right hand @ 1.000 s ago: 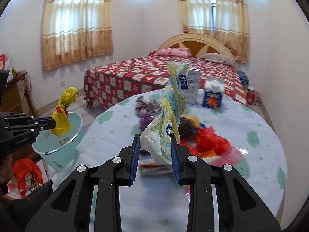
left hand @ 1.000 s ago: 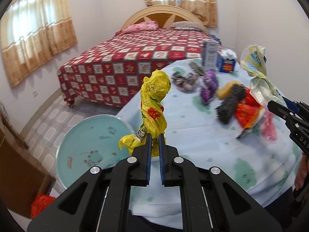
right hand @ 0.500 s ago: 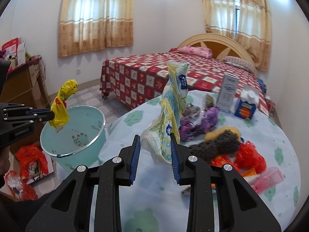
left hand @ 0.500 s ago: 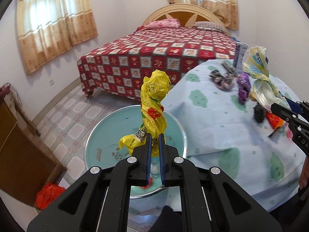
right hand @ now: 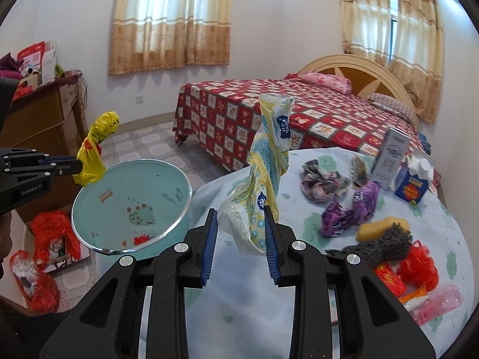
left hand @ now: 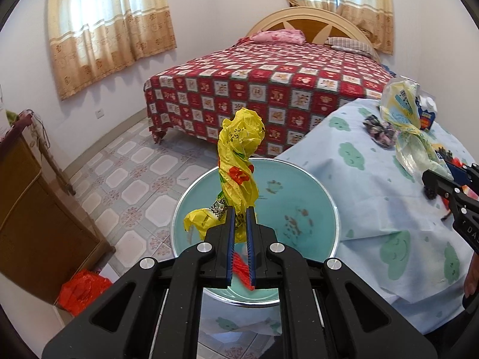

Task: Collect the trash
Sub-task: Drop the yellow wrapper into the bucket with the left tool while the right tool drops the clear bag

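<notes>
Covering the round table is a pale blue cloth, a bed lying beyond. A teal bin is holding red scraps. The left gripper is pinching a yellow bag over it; the right gripper is clamping a pale wrapper above the table edge.

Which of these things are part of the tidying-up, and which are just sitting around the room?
Part of the job:
- yellow bag in the left claw
- pale wrapper in the right claw
- teal bin
- purple wrapper
- red bag

Just lying about:
- bed
- curtains
- wooden cabinet
</notes>
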Demonstrator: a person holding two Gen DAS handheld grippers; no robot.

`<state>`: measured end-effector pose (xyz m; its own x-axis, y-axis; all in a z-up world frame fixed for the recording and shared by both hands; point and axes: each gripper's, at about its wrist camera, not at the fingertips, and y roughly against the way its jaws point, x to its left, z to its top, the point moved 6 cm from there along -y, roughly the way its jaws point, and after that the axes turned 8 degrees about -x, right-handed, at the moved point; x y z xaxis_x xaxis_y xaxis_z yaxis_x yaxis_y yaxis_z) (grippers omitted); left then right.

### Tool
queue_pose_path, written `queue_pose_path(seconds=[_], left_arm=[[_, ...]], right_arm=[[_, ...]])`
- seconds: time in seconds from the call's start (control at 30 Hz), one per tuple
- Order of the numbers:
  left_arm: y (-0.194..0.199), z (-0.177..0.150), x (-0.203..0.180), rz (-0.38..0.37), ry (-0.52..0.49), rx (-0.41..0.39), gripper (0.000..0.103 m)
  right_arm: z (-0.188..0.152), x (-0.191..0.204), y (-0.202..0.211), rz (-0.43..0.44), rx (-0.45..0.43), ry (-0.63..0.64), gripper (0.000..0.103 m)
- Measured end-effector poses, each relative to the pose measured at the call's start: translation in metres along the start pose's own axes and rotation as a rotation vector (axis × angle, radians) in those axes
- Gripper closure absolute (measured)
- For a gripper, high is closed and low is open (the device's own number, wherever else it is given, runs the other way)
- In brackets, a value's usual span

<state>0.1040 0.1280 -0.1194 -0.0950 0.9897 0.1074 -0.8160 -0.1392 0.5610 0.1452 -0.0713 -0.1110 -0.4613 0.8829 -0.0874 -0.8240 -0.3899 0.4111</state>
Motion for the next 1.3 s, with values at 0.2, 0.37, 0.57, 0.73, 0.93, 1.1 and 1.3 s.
queue_pose_path(seconds=[0.2,0.37,0.57,0.73,0.93,1.1,1.3], left_arm=[[-0.006,-0.003,0.017,0.031,0.02,0.014,0.096],[-0.009,-0.006,0.03,0.044,0.033,0.025,0.096],[-0.012,-0.008,0.036,0.053,0.043,0.034,0.096],[-0.014,-0.008,0.042,0.059,0.054,0.036,0.096],[-0.014,-0.007,0.045,0.055,0.063,0.034,0.096],[-0.013,-0.006,0.045,0.051,0.066,0.034,0.096],[-0.013,-0.006,0.044,0.045,0.064,0.033,0.096]], right_arm=[[0.004,0.015,-0.012,0.028,0.007,0.023,0.073],[0.008,0.027,-0.021,0.049,0.011,0.037,0.073],[0.015,0.044,-0.028,0.078,0.008,0.063,0.073],[0.02,0.056,-0.033,0.098,0.01,0.081,0.073],[0.023,0.063,-0.037,0.11,0.011,0.094,0.073],[0.023,0.067,-0.038,0.115,0.012,0.103,0.073],[0.023,0.07,-0.039,0.125,0.014,0.111,0.073]])
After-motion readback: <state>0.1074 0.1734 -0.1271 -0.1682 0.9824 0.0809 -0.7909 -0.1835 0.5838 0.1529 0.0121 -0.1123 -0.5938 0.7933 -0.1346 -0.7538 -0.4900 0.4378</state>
